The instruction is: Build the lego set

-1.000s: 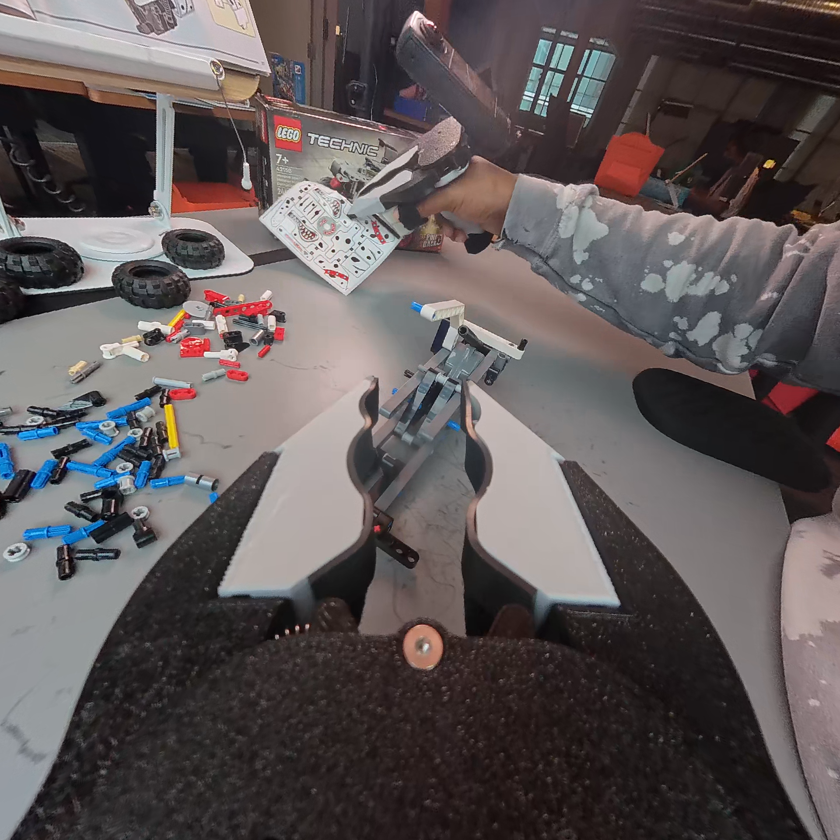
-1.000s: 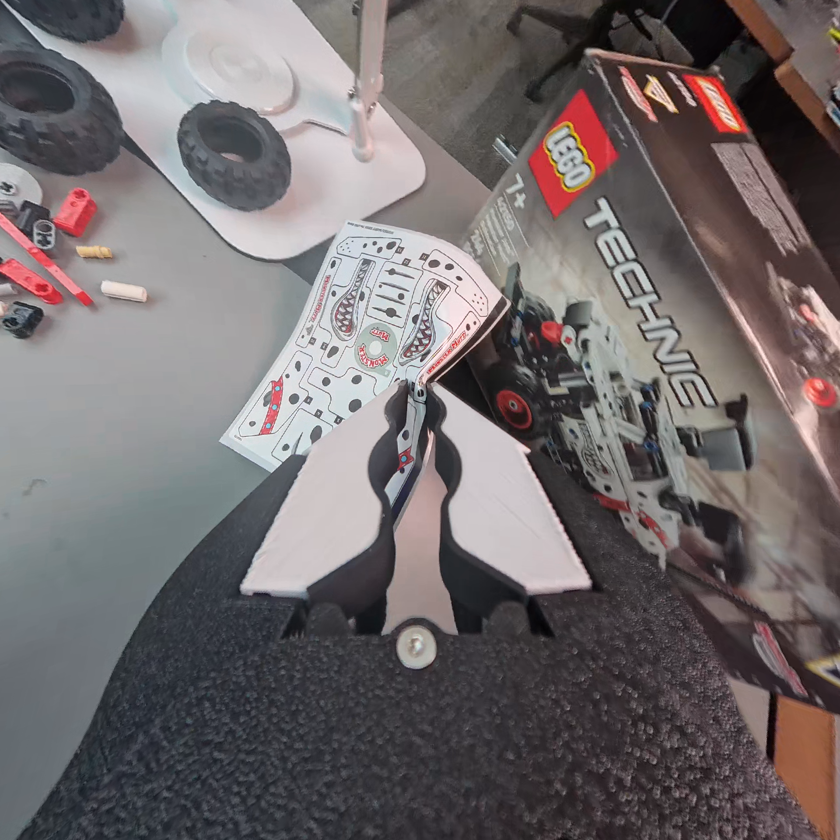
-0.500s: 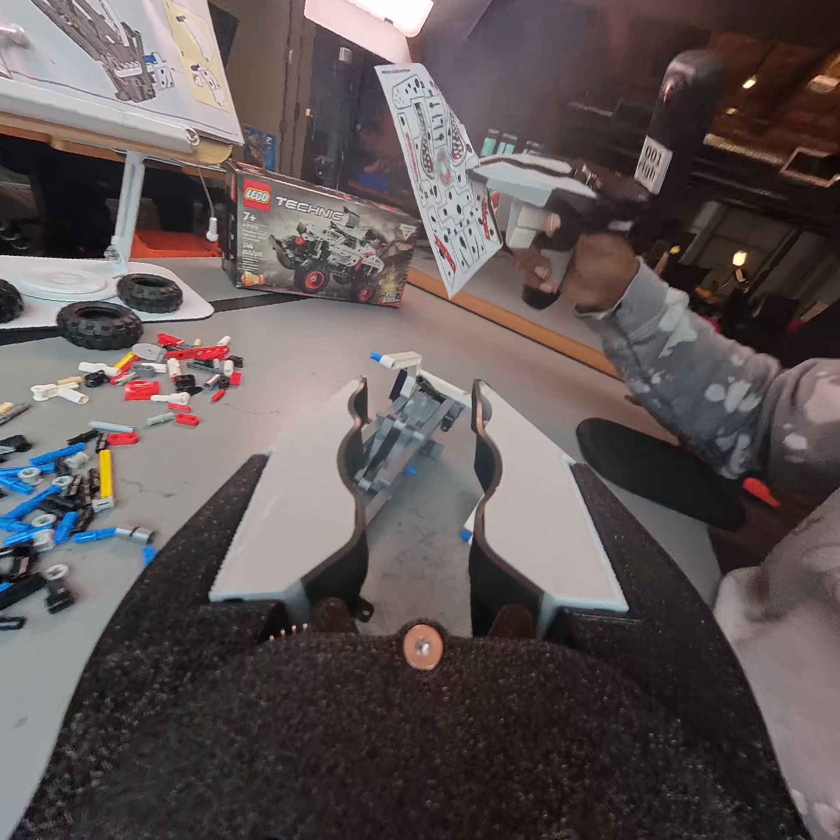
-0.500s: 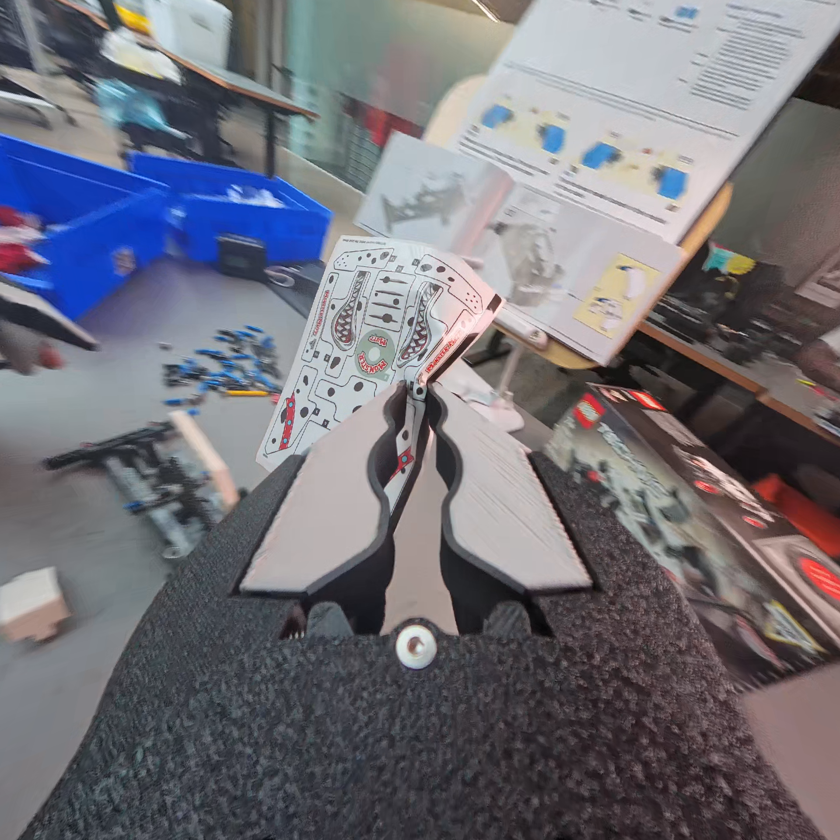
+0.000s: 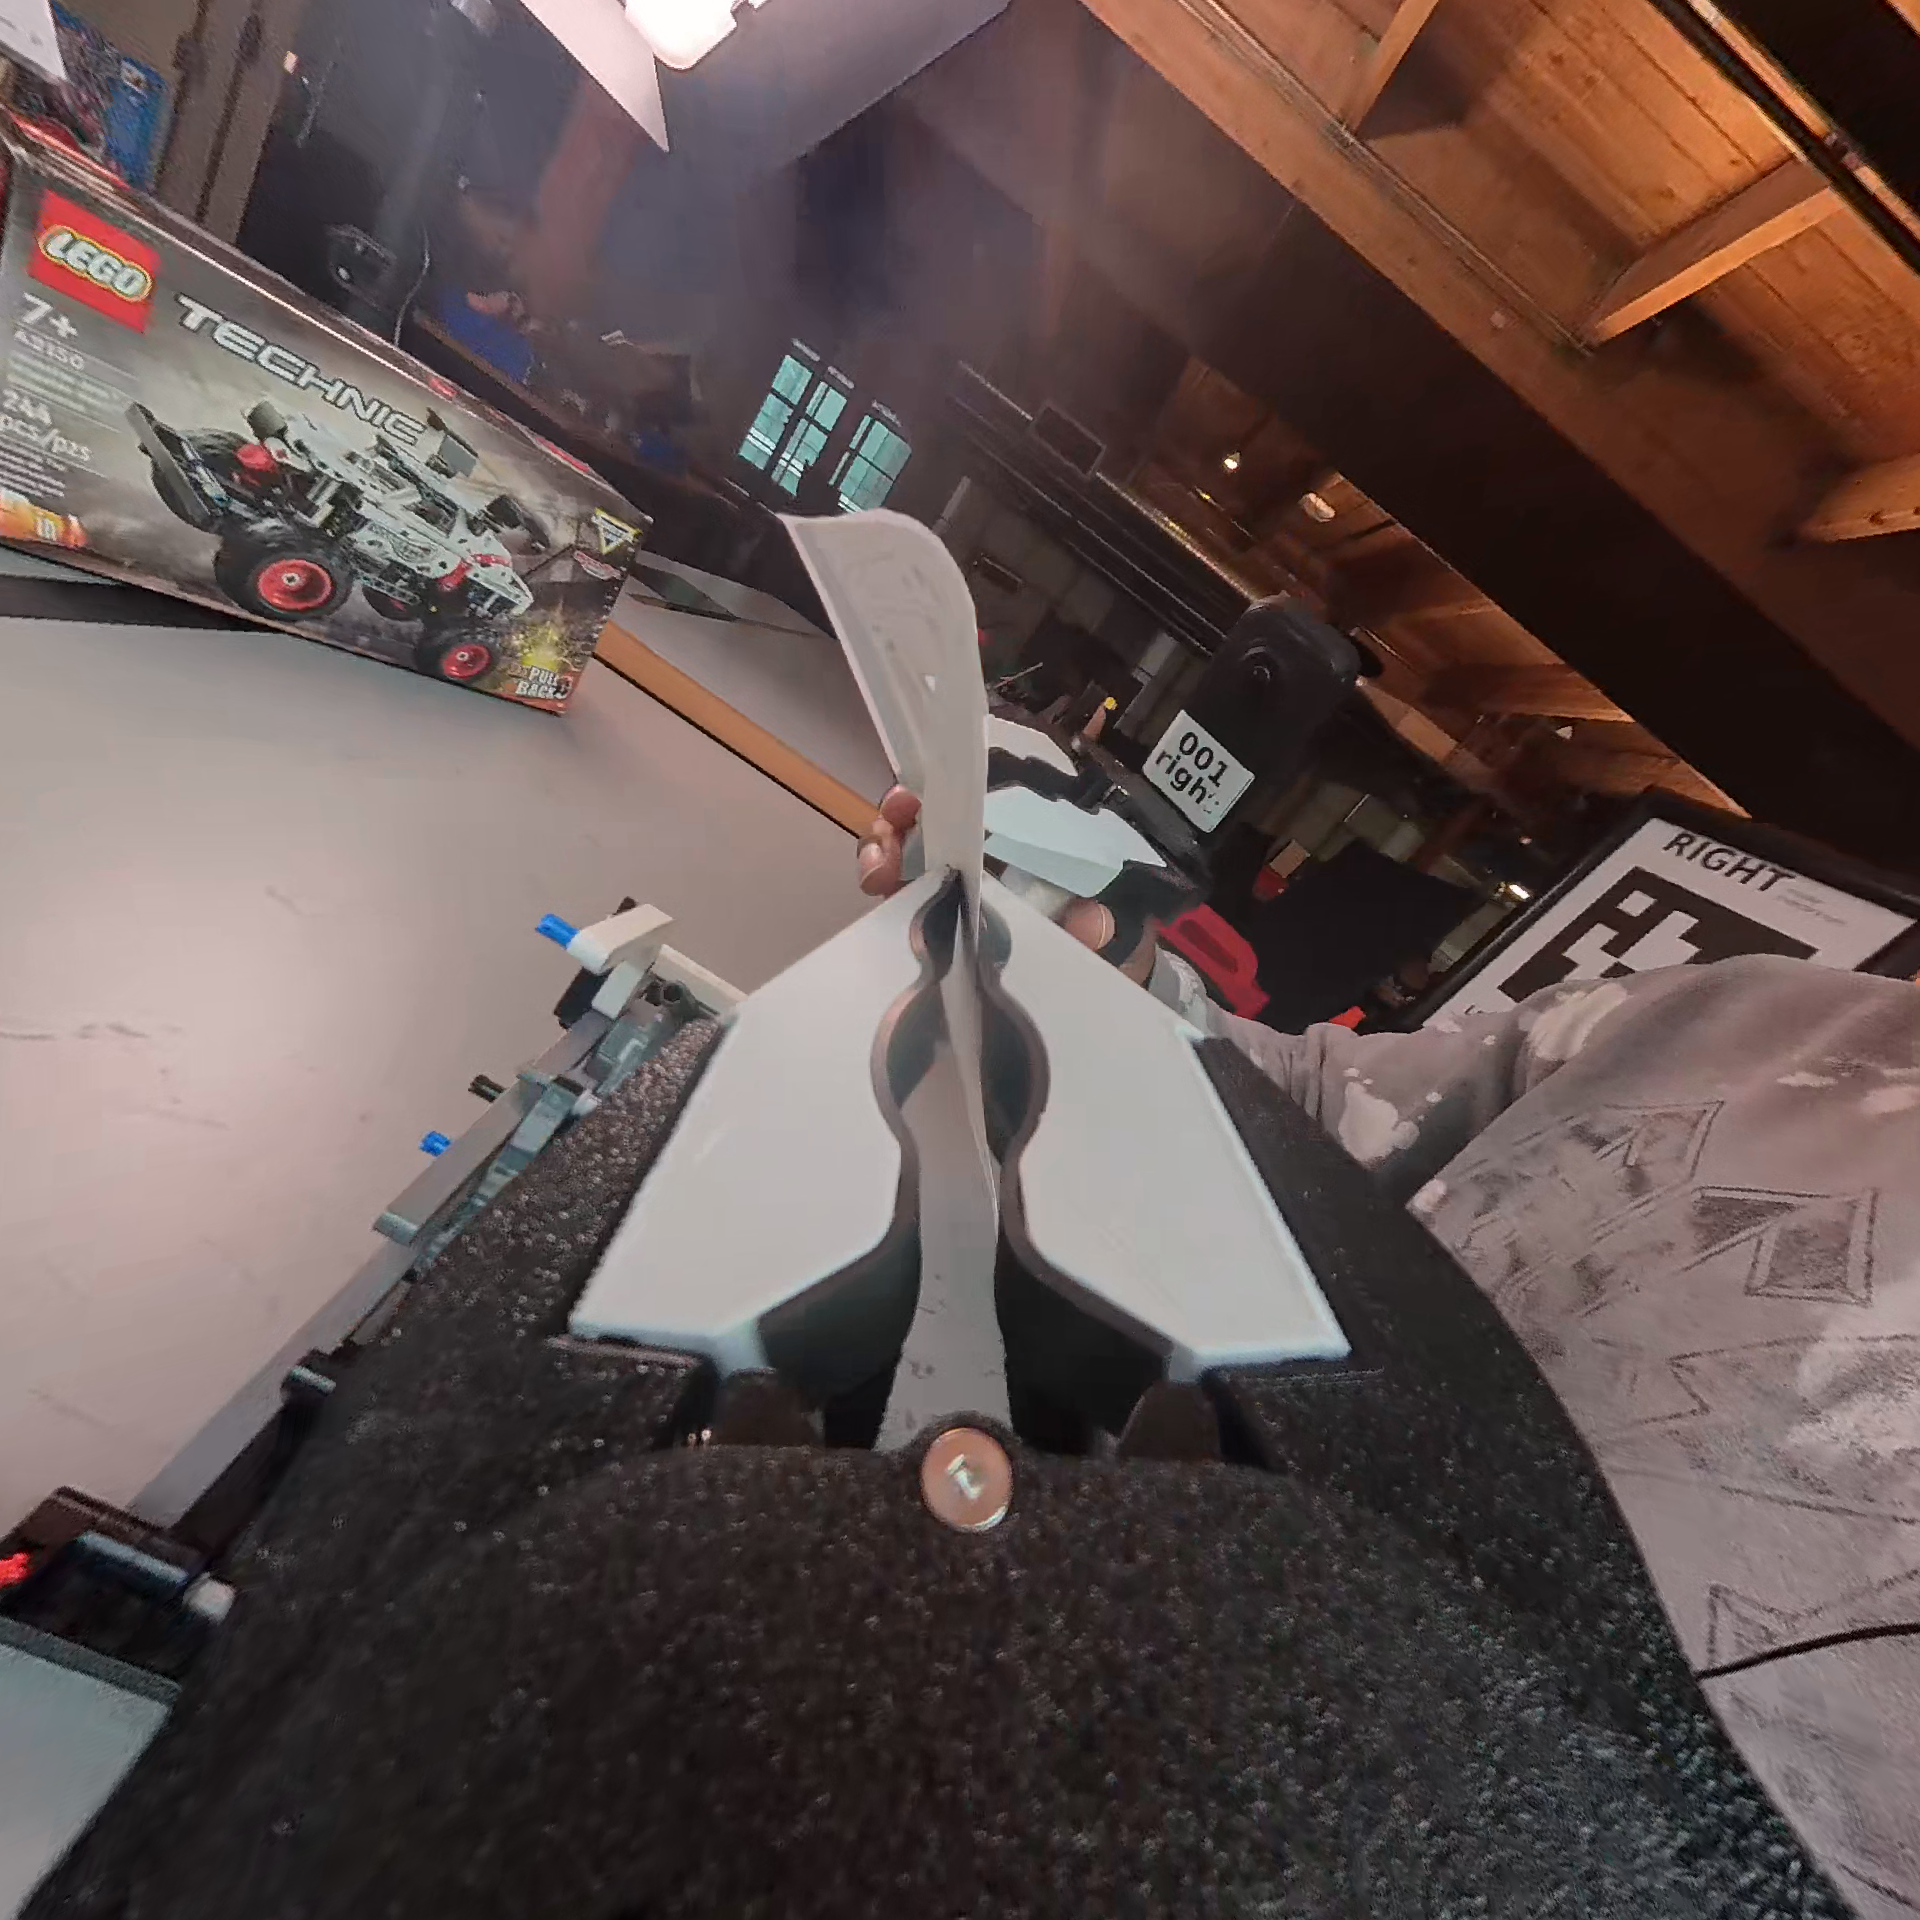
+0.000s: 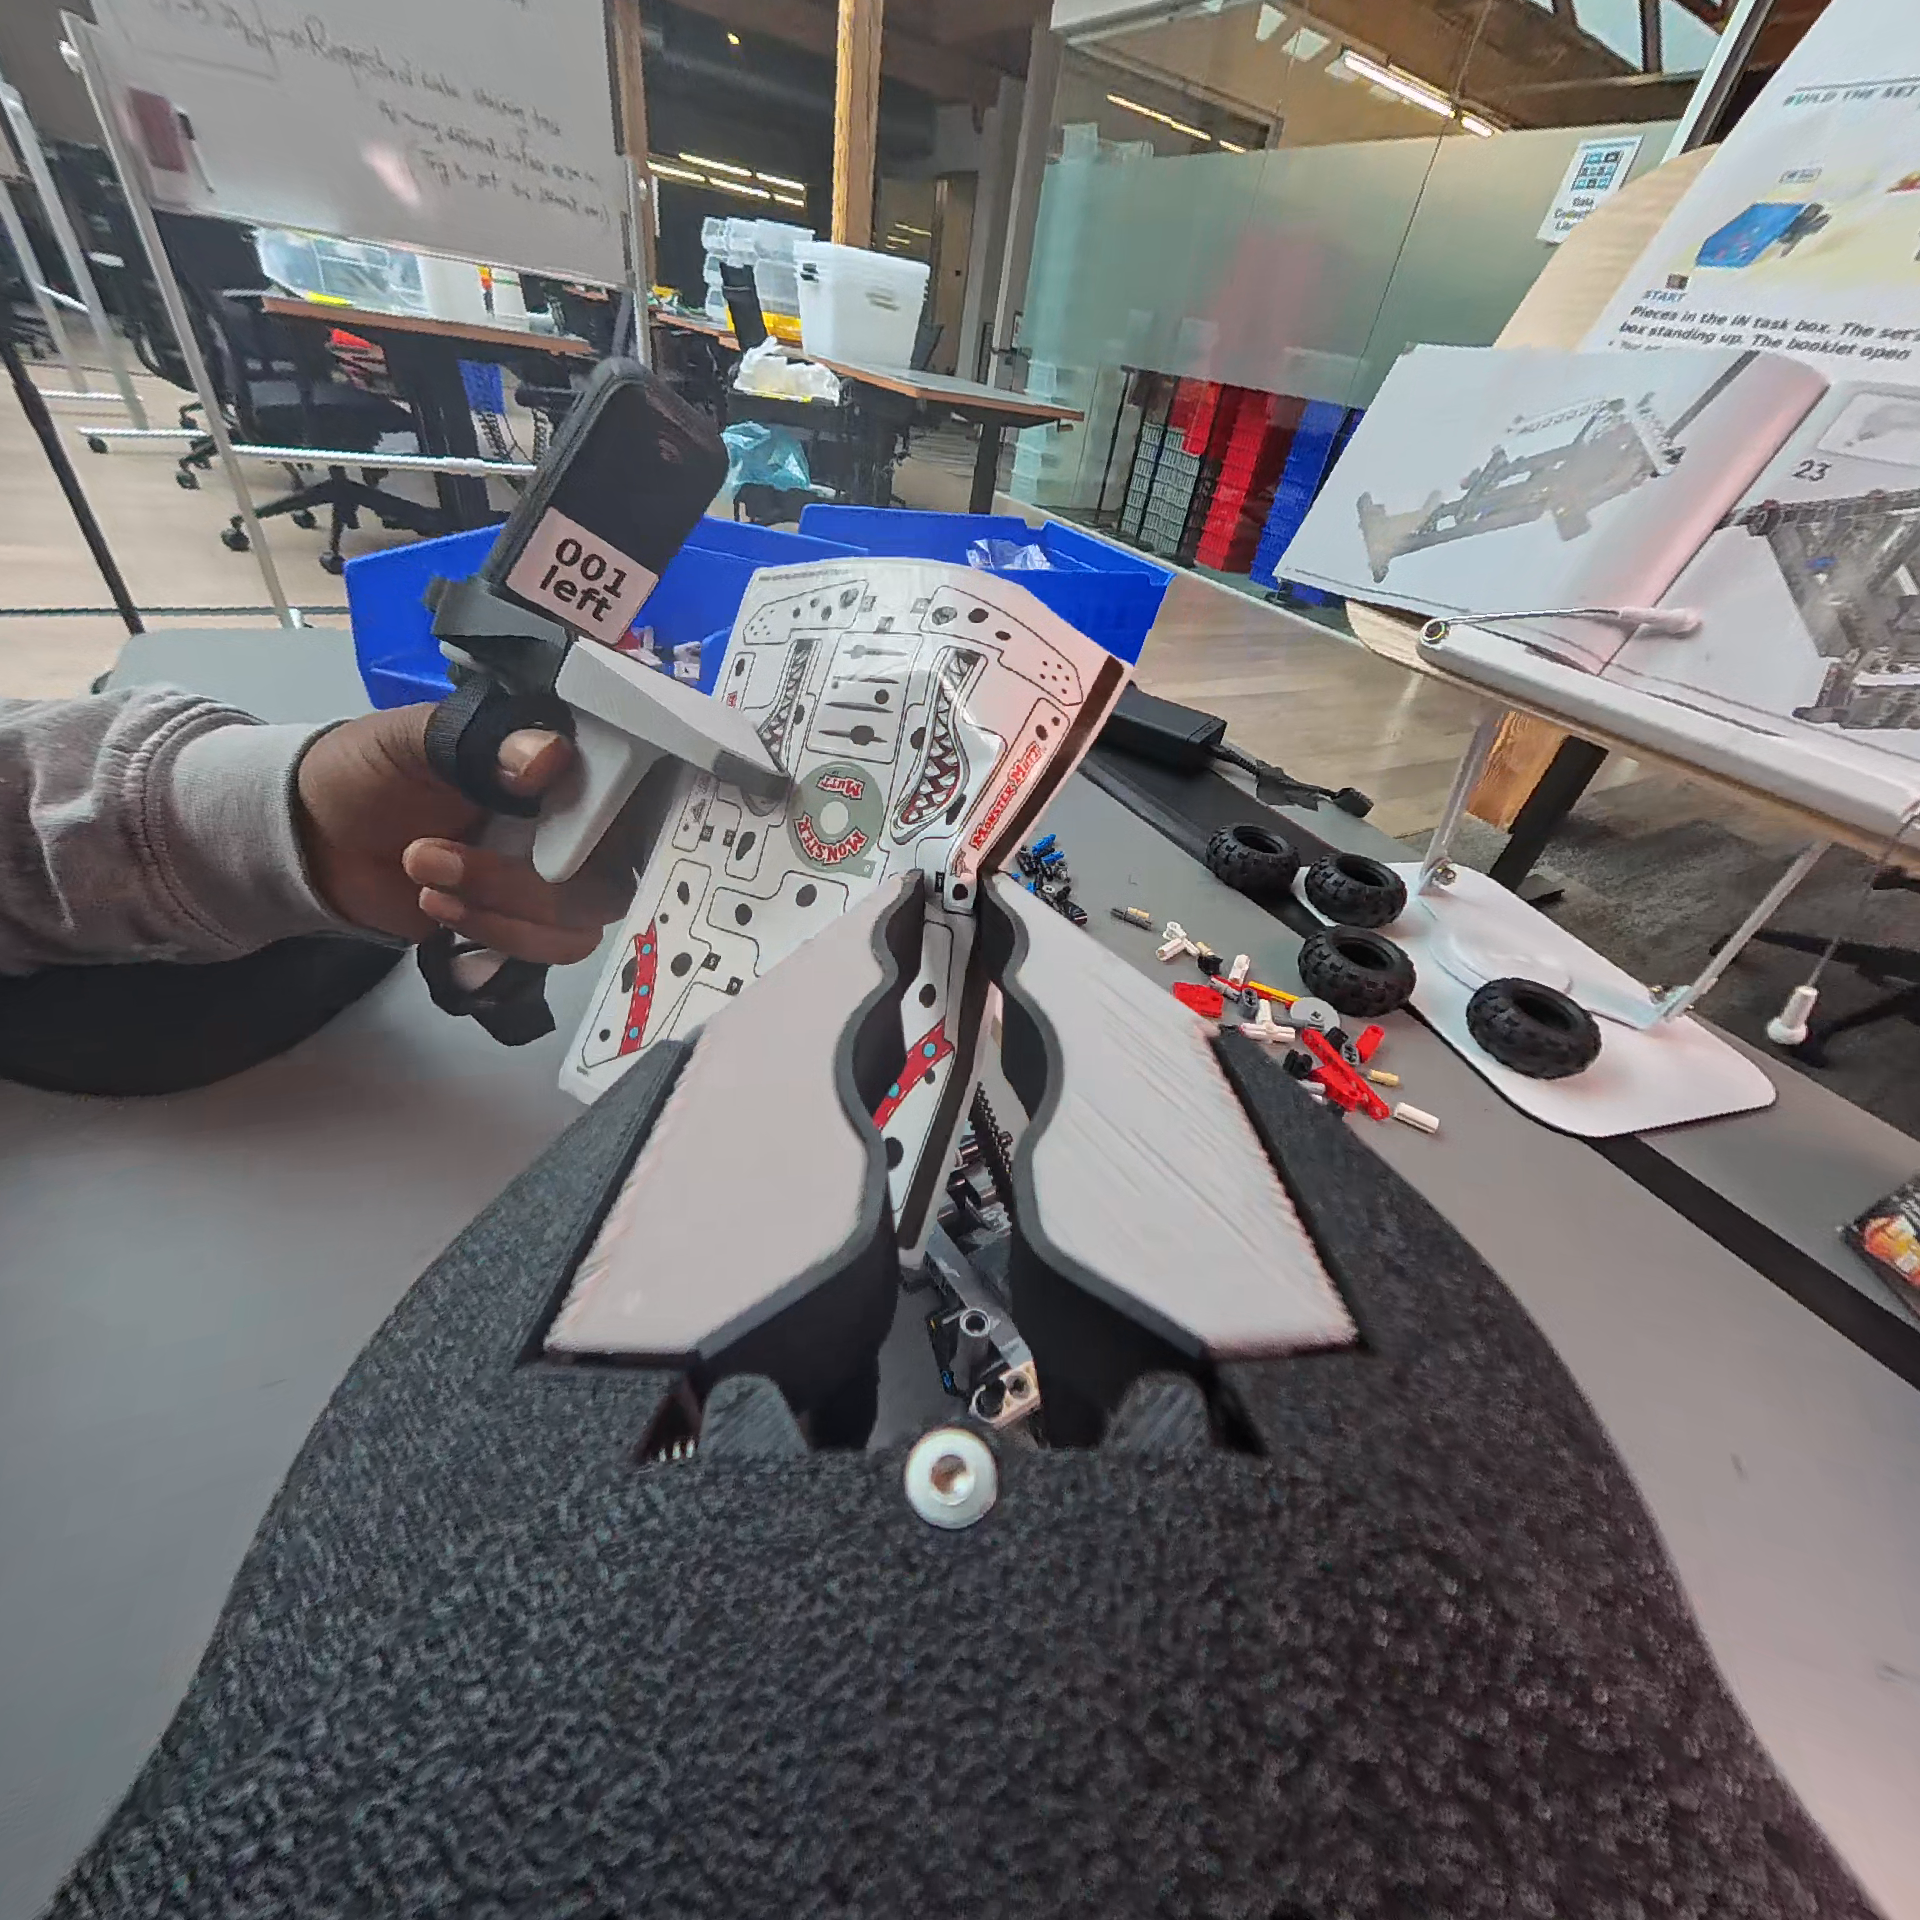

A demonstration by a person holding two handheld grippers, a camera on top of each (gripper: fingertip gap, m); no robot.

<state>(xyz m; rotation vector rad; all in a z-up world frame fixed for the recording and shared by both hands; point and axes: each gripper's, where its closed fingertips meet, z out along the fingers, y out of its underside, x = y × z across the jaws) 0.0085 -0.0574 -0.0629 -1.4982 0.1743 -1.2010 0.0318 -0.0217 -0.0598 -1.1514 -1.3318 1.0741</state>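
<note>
Above the smooth grey worktop (image 6: 208, 1195), a thin, curling sticker sheet (image 6: 883, 727) is held upright in the air. The right hand-held gripper (image 6: 951, 894) pinches its lower edge. The left hand-held gripper (image 5: 951, 904) clamps its side edge.

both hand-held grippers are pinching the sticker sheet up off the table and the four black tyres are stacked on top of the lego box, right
Not quite: the four black tyres lie on and beside the stand's white base, not on the lego box; the right wrist view shows this. The rest holds: the left hand-held gripper and right hand-held gripper both pinch the sticker sheet above the table.
</note>
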